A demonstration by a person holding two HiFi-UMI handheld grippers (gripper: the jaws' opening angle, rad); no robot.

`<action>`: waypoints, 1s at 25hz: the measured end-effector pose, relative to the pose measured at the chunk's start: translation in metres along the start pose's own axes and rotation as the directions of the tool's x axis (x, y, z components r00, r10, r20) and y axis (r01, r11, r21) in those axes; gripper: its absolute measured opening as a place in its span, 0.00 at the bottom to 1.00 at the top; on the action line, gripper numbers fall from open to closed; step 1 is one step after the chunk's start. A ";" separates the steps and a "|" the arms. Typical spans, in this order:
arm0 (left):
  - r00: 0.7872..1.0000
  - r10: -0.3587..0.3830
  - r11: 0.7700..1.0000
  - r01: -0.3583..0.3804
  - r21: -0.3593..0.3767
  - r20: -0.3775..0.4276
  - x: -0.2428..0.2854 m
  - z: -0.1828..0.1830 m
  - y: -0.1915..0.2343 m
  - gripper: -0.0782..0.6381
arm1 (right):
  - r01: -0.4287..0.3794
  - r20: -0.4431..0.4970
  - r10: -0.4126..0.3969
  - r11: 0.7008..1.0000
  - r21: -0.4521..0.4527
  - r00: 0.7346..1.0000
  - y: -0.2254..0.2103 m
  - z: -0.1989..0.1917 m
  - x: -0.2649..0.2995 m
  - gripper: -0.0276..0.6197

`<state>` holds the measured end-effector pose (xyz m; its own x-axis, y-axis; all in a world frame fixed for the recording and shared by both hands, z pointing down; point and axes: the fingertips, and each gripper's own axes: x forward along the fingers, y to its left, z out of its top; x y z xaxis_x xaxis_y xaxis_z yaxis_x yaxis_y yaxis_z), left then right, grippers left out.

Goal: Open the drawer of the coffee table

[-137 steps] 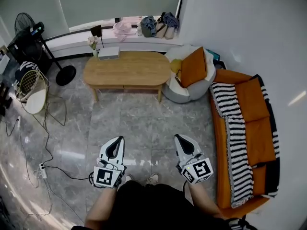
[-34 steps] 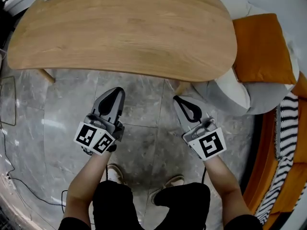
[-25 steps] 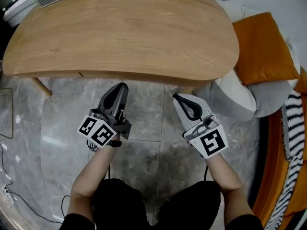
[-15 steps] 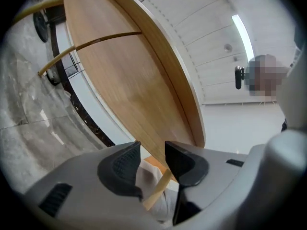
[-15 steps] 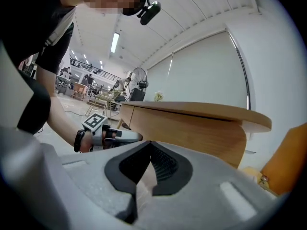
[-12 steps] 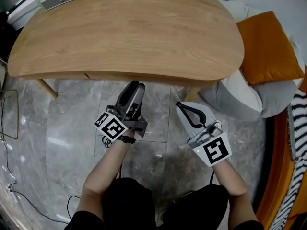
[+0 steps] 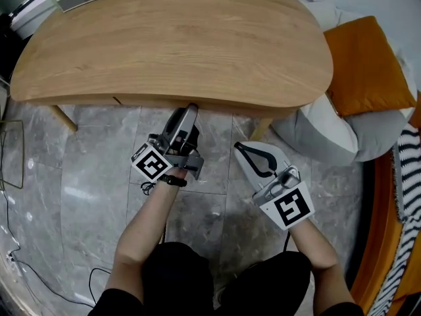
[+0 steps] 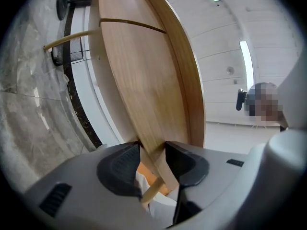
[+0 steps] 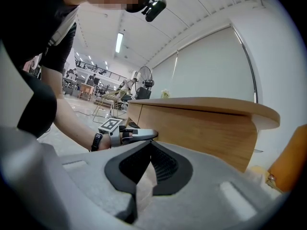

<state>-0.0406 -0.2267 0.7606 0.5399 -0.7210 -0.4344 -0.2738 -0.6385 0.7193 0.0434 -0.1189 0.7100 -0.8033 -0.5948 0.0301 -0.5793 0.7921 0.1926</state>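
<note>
Drawer (image 7: 151,100) sits closed under the near rim of the oval wooden surface (image 7: 177,38), its front in line with the apron. Left tongs (image 7: 189,110) are rolled on edge and angled upward at that front. In the left gripper view they stand released and wide, with the lower edge of the wooden front in the gap between the pads (image 8: 120,169). Whether a pad touches the wood cannot be told. Right tongs (image 7: 242,149) are clenched, tips together with nothing between them, held level over the marble floor (image 7: 79,176) just short of the surface. Beside it lies an orange cushion (image 7: 365,64).
</note>
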 end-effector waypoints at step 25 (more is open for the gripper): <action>0.981 -0.171 0.946 0.189 -0.263 0.088 -0.007 -0.009 -0.005 0.27 | -0.031 -0.038 0.031 1.000 0.002 0.999 0.014 -0.012 -0.008 0.05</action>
<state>-0.0354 -0.2156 0.7648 0.5067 -0.6217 -0.5972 0.0525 -0.6692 0.7412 0.0429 -0.1048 0.7241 -0.8147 -0.5751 0.0736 -0.5547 0.8101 0.1898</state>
